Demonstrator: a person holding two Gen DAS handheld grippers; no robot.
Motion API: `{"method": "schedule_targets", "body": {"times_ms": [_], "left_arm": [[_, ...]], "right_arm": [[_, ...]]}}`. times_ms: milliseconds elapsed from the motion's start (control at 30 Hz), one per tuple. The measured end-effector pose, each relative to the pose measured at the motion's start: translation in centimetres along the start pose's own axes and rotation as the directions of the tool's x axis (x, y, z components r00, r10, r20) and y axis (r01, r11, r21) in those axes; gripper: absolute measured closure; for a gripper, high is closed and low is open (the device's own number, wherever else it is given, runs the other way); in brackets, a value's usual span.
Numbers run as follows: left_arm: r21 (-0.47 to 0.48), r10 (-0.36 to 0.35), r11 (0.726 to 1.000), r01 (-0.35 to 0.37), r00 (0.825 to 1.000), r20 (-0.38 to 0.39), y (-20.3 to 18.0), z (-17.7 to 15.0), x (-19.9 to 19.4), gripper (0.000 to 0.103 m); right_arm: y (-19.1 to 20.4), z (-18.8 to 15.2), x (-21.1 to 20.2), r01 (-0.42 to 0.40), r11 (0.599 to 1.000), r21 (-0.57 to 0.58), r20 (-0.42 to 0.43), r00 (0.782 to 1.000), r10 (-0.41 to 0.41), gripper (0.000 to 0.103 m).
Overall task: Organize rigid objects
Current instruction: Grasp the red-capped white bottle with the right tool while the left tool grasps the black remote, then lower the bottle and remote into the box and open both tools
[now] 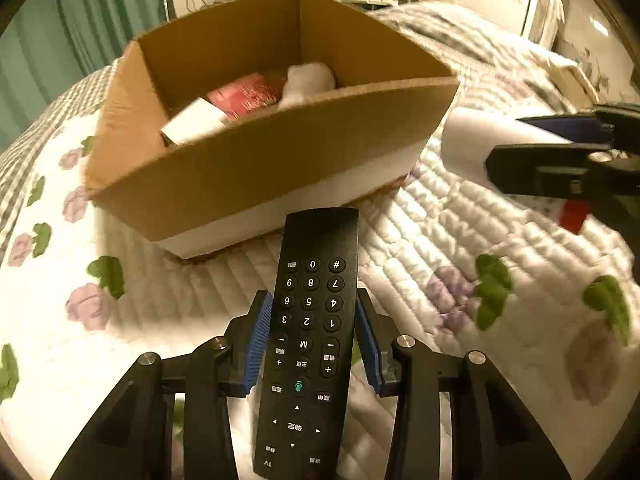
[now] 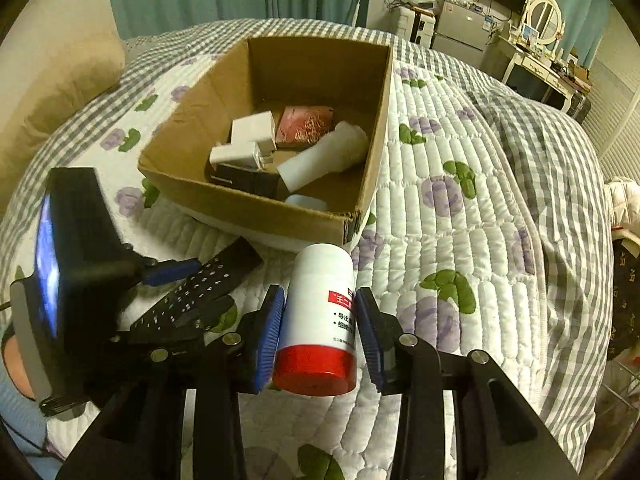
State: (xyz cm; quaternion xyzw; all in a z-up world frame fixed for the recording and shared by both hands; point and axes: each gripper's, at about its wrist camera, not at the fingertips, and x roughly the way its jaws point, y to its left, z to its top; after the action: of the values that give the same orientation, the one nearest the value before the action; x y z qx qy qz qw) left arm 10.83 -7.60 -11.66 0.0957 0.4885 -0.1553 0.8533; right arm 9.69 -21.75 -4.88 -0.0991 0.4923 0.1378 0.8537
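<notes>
Remote control sits pinched between the blue pads of the left gripper, its far end pointing at the near wall of the cardboard box on the quilted bed. The right gripper clamps a white bottle with a red cap, held just short of the box's near corner. Both items look ready to go in, so the sensible approach is to lift each above the rim before moving forward, since the remote's tip seems level with the wall. Inside, white adapters, a pink packet and a white roll crowd the floor; the emptier left side probably suits the long remote best.
</notes>
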Motion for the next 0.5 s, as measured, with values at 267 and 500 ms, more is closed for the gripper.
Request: {"method": "schedule_targets", "body": {"times_ms": [267, 500], "left_arm": [[-0.035, 0.01, 0.999, -0.008, 0.997, 0.078, 1.0, 0.7, -4.3, 0.062], [-0.064, 0.015, 0.998, -0.005, 0.986, 0.164, 1.5, 2.6, -7.7, 0.062]], "right_arm": [[0.4, 0.8, -2.0, -0.012, 1.0, -0.001, 0.051, 0.999, 0.012, 0.067], [0.7, 1.7, -4.0, -0.022, 1.0, -0.015, 0.098, 0.995, 0.023, 0.067]]}}
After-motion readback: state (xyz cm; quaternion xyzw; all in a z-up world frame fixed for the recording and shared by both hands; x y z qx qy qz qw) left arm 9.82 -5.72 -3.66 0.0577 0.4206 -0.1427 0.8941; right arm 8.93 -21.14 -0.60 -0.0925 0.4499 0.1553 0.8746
